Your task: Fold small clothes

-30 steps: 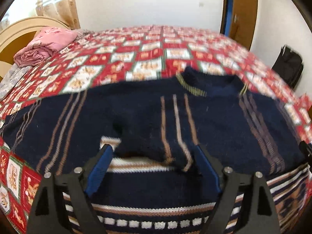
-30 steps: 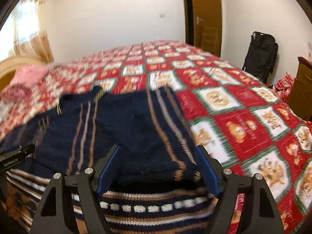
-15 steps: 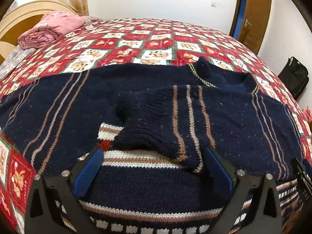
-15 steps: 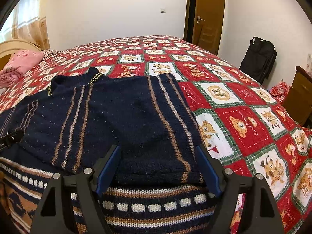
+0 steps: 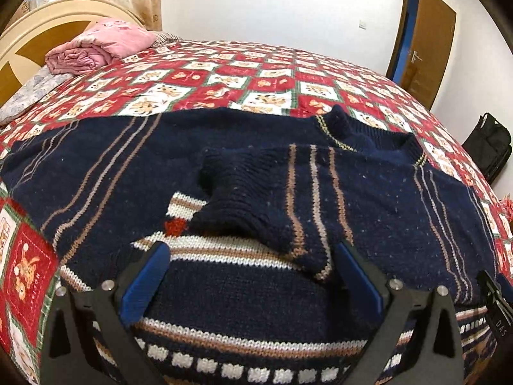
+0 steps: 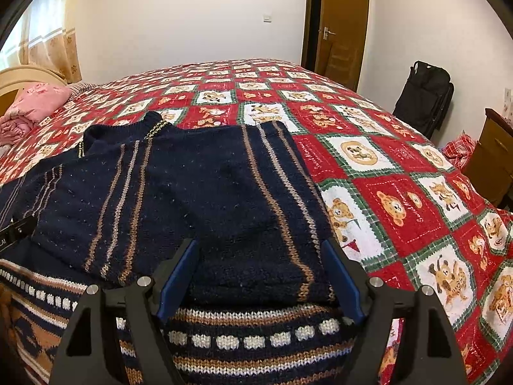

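1. Left wrist view: my left claw (image 5: 248, 276) hangs low over the navy sweater (image 5: 384, 211), its blue fingers (image 5: 144, 280) spread wide with nothing between them but knit lying flat below.
2. The sweater is spread on the red patchwork bedspread (image 5: 256, 80), collar (image 5: 368, 131) toward the far side. One sleeve is folded in across the chest, its ribbed cuff (image 5: 224, 199) resting just ahead of my left fingers.
3. The other sleeve (image 5: 80, 166) lies stretched out to the side, flat on the bedspread.
4. Right wrist view: my right claw (image 6: 261, 276) is also wide open and holds nothing. The folded sleeve (image 6: 256, 208) lies between and just beyond its fingers (image 6: 178, 276), on top of the striped hem (image 6: 250, 340).
5. A pink rolled blanket (image 5: 96, 48) sits near the headboard (image 5: 41, 35), well apart from the sweater.
6. A black bag (image 6: 423, 96) stands against the wall beside the brown door (image 6: 340, 25).
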